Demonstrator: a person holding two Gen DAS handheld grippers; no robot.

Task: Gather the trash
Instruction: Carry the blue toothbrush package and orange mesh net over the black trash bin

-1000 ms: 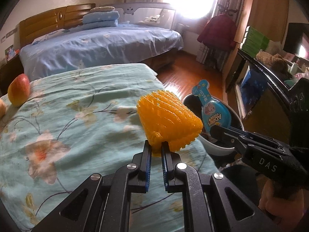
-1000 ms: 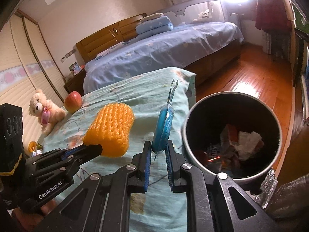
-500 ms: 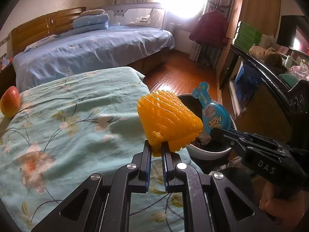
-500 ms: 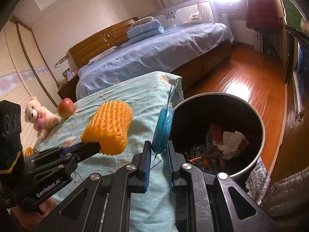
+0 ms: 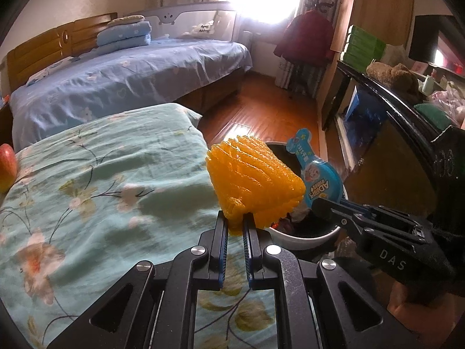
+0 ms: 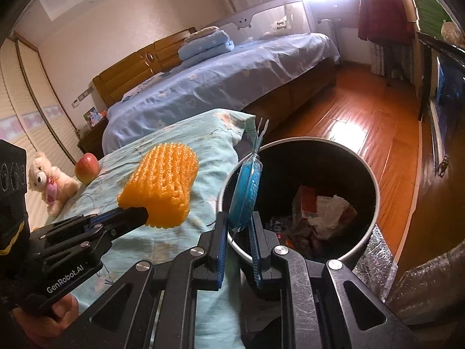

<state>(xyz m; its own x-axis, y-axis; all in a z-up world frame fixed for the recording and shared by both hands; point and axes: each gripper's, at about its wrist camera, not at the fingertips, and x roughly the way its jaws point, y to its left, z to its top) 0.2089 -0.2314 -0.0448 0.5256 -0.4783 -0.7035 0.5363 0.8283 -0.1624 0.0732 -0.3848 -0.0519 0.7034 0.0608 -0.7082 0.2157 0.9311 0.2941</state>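
- The bed with the green flowered cover point(image 5: 96, 192) takes up most of the left side. The trash came from up here, I think, so both grippers are held over its edge.
- The round trash bin point(image 6: 302, 142) stands on the floor right beside the bed. It already has paper and wrappers inside. It is close, so trash can just be dropped in.
- The left gripper point(image 5: 234, 229) is squeezed tight on the bottom corner of the orange foam fruit net point(image 5: 252, 183). The net is soft and puffy, so a pinch on one corner is enough to hold it up. It hangs above the bed edge, next to the bin.
- The right gripper point(image 6: 238, 232) is narrow too, holding the blue toy wrapper point(image 6: 245, 192) by its lower edge. The wrapper stands up thin, right at the bin's rim, ready to fall in.
- An apple point(image 6: 86, 163) and a teddy bear point(image 6: 48, 179) sit far back on the bed. They are not trash, so they are left alone.
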